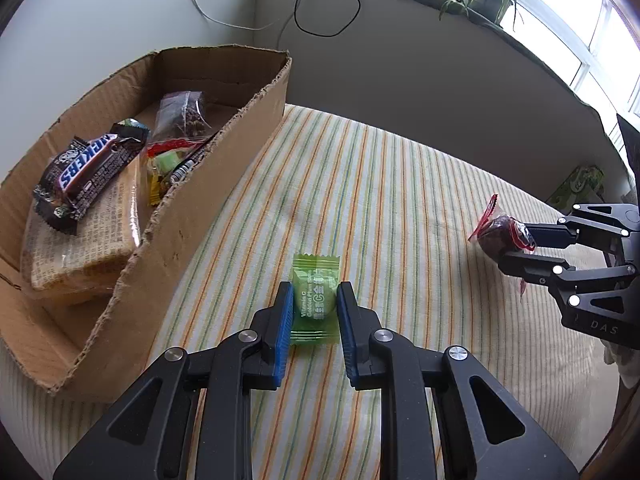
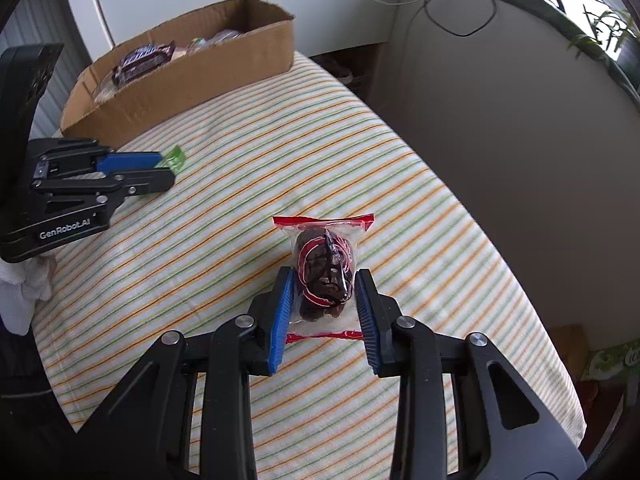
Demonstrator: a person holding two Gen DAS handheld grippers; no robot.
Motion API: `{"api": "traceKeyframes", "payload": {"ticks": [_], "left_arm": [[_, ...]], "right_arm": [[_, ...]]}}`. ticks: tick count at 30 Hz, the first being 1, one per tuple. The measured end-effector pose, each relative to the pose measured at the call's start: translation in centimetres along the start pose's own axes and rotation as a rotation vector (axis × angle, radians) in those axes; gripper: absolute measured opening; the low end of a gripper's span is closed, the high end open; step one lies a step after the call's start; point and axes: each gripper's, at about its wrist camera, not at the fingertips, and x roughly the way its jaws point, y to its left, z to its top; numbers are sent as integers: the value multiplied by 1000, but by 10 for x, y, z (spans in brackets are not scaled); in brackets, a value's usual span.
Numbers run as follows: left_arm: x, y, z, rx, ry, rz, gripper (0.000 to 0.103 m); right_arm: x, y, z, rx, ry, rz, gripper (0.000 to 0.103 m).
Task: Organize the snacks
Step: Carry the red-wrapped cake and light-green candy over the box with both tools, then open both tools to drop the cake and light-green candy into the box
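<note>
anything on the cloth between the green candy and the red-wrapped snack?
Nothing: only bare striped cloth lies between the green candy and the red-wrapped snack, seen from the left wrist.
</note>
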Motion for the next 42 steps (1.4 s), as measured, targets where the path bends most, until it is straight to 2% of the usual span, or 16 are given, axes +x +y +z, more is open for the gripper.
{"api": "traceKeyframes", "payload": {"ticks": [6, 14, 26, 42], "left_arm": [[-17, 0, 1, -6, -18, -23, 20], [-51, 5, 9, 23, -49, -45, 20], [-103, 41, 21, 12, -99, -81, 20], [-101, 111, 45, -42, -97, -30, 20]], "right_arm": [[-14, -8, 1, 42, -30, -14, 32], [-40, -2, 19, 82, -78, -17, 32], [-56, 31, 80, 77, -126, -12, 32], [-32, 86, 162, 78, -132, 36, 32]]}}
